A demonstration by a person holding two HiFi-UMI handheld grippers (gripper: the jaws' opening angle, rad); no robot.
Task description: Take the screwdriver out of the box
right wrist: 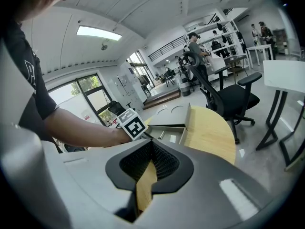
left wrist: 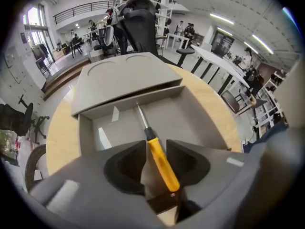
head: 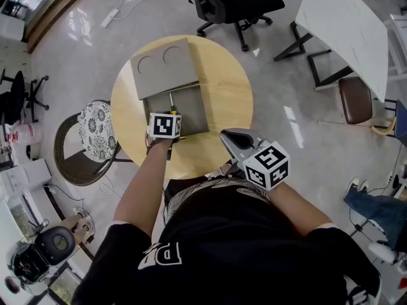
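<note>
A chair with a patterned cushion (head: pixel 98 131) stands just beside the left edge of the round wooden table (head: pixel 222 88). On the left half of the worktop sits the grey box (head: pixel 191 116), its lid (head: pixel 162 68), marked with two circles, slid back toward the far edge so the tray is open. The screwdriver (head: pixel 170 103) lies on the floor of the box, near its left wall, metal tip pointing to the far edge and yellow handle toward the near edge. The left gripper (head: pixel 173 114) reaches in over the near wall of the box; in the left gripper view its jaws stand apart on either side of the yellow handle (left wrist: pixel 159 159), the left jaw close against it and a narrow gap showing at the right one. To the right, the right gripper (head: pixel 226 135) hangs over the near-right edge of the worktop, well apart from the box; the right gripper view shows its jaws together with nothing between them. A white table (head: pixel 343 24) stands off beyond the right edge.
</note>
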